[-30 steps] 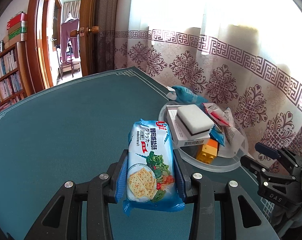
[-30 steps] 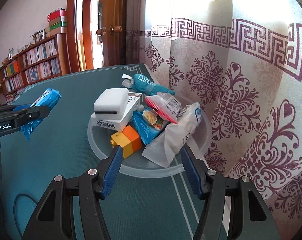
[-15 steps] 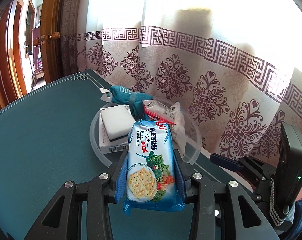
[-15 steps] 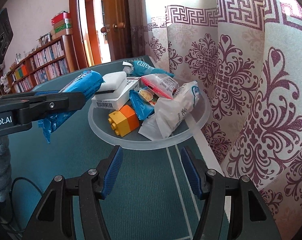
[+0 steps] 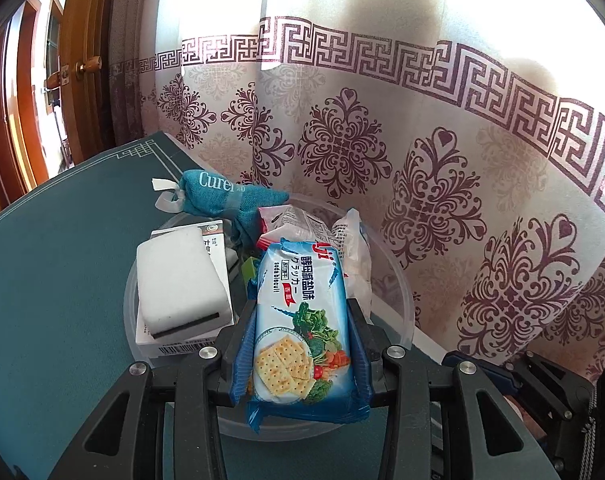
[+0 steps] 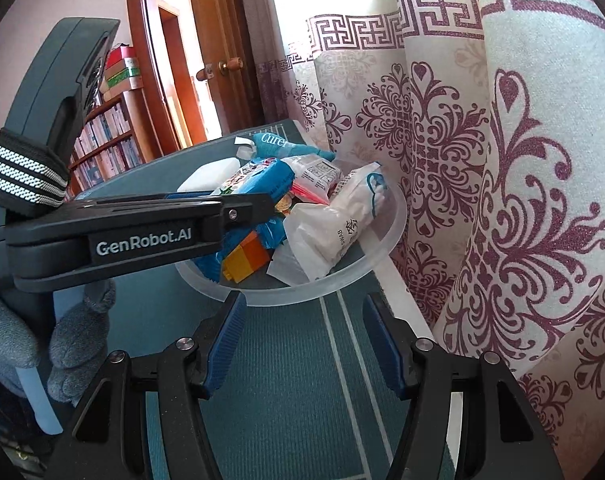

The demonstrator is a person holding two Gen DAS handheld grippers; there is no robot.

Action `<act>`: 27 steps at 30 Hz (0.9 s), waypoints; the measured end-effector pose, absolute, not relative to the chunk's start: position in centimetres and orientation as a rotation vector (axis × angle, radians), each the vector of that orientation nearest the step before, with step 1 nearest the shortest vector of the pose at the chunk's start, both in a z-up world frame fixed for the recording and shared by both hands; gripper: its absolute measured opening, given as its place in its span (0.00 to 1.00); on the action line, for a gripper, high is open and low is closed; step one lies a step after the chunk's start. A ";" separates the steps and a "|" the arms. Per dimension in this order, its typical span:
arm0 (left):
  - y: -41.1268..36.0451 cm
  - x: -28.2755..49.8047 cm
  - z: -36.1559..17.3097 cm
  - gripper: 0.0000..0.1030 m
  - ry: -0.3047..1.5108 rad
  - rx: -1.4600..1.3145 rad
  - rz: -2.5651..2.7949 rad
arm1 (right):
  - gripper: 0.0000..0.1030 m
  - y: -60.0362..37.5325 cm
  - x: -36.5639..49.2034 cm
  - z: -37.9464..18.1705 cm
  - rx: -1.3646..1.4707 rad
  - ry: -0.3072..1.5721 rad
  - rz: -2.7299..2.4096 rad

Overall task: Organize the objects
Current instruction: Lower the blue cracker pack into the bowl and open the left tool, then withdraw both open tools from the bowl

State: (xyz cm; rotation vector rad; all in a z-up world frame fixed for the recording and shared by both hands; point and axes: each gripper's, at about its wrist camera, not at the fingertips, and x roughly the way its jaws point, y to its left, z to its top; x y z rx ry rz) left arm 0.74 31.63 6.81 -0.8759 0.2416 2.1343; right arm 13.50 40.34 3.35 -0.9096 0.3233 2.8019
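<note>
Jaws of my left gripper (image 5: pixel 300 344) are pinching the cracker packet (image 5: pixel 298 320) above the bowl (image 5: pixel 402 292) for dropping — right gripper (image 6: pixel 302 344) is idling spread, empty.

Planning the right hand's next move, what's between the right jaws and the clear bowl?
Only bare green tablecloth with white lines separates the right gripper from the bowl, per the right wrist view.

Partly hidden contents, clear bowl (image 5: pixel 398 280)

Orange-yellow block (image 6: pixel 246 258) half concealed behind left gripper (image 6: pixel 258 200); boxed carton (image 5: pixel 182 344) mostly covered by white sponge (image 5: pixel 180 280); bookshelf titles unreadable.
</note>
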 end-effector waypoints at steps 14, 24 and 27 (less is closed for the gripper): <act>31.1 0.9 7.0 0.69 0.220 -0.826 2.146 | 0.60 40.0 13.5 3.0 -0.927 0.318 2.802; 27.8 2.7 8.8 0.97 0.187 -0.775 2.182 | 0.61 39.7 13.5 2.9 -0.936 0.309 2.800; 26.7 3.0 9.2 0.99 0.202 -0.760 2.244 | 0.66 39.7 13.5 2.9 -0.931 0.313 2.795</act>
